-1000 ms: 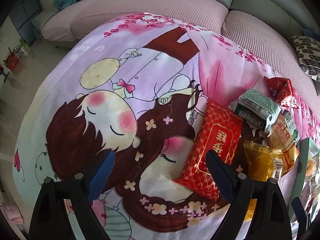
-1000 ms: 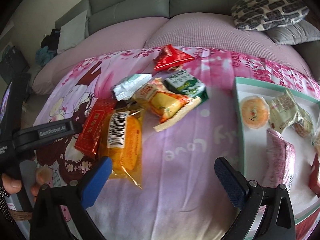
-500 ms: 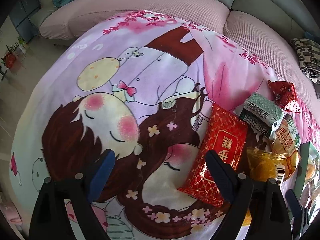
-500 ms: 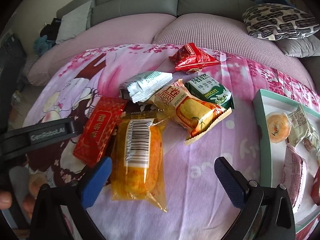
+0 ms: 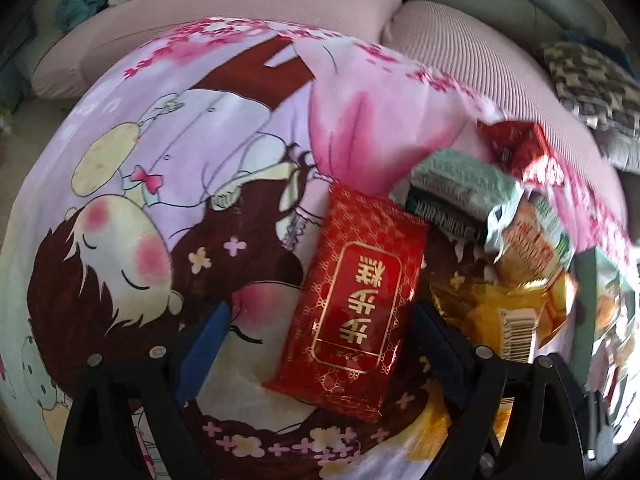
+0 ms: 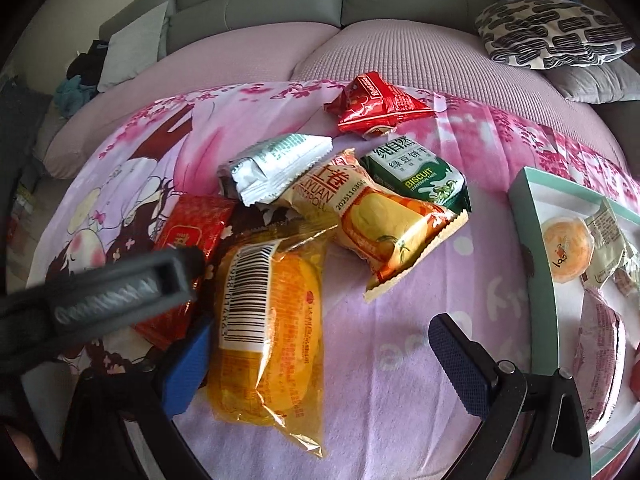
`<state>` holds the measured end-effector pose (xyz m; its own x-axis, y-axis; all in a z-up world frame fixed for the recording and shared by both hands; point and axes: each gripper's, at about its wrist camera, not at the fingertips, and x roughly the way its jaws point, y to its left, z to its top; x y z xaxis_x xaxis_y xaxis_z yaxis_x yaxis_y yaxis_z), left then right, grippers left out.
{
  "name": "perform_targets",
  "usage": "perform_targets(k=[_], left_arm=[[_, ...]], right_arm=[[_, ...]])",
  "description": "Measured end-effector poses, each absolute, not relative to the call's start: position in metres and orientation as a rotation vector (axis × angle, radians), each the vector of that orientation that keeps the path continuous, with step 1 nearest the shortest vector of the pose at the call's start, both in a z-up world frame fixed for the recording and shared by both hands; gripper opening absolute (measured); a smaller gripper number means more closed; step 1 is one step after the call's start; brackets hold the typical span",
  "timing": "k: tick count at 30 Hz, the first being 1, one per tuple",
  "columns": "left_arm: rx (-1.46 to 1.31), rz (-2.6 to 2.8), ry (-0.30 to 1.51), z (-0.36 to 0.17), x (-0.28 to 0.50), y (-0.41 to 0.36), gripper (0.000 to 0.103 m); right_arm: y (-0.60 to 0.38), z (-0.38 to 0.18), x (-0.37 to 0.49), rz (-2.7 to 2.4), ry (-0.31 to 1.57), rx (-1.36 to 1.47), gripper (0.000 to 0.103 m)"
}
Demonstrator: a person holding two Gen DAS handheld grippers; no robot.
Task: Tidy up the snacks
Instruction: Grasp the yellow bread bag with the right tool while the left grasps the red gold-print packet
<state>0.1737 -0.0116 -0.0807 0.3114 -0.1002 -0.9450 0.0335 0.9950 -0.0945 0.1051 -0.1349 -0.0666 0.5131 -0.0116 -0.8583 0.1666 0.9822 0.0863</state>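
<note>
Snacks piled on the cartoon-print cloth (image 5: 168, 152). Left gripper (image 5: 320, 344) jaws wide apart, red gold-patterned packet (image 5: 352, 304) lying between them, pads not touching it. Right gripper (image 6: 320, 364) spread wide above the yellow barcode packet (image 6: 272, 332), gripping nothing. Teal-rimmed tray (image 6: 536, 264) on the right holds more snacks.

— What sort of place was it?

— A home, a living room by the look of it. A grey sofa (image 6: 344, 12) with pink seat cushions (image 6: 248, 64) ran along the back, with a black-and-white patterned pillow (image 6: 556, 32) on it.

— Anything else?

— A pink cartoon cloth (image 5: 168, 184) covered the surface in front of the sofa, and wrapped snacks (image 6: 276, 312) lay loose on it. Clothes (image 6: 80, 80) were piled at the sofa's far left end.
</note>
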Motion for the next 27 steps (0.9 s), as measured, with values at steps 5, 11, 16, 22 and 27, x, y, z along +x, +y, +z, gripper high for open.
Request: perform_targets(k=[5, 11, 16, 22, 27], left_arm=[[-0.035, -0.050, 1.235, -0.083, 0.176, -0.018, 0.092], [-0.043, -0.023, 1.221, -0.081, 0.176, -0.011, 0.081], [-0.049, -0.014, 1.211, -0.076, 0.173, -0.001, 0.062], [-0.038, -0.020, 1.212, -0.072, 0.169, 0.005, 0.053], [-0.046, -0.031, 1.226, -0.072, 0.167, 0.004, 0.050]], right_arm=[[-0.135, -0.067, 0.105, -0.106, 1.029, 0.167, 0.103], [-0.136, -0.068, 0.103, -0.101, 1.033, 0.185, 0.103], [-0.135, -0.067, 0.101, -0.105, 1.032, 0.175, 0.103], [-0.136, -0.064, 0.098, -0.108, 1.018, 0.173, 0.098], [-0.132, -0.060, 0.095, -0.088, 1.011, 0.172, 0.082]])
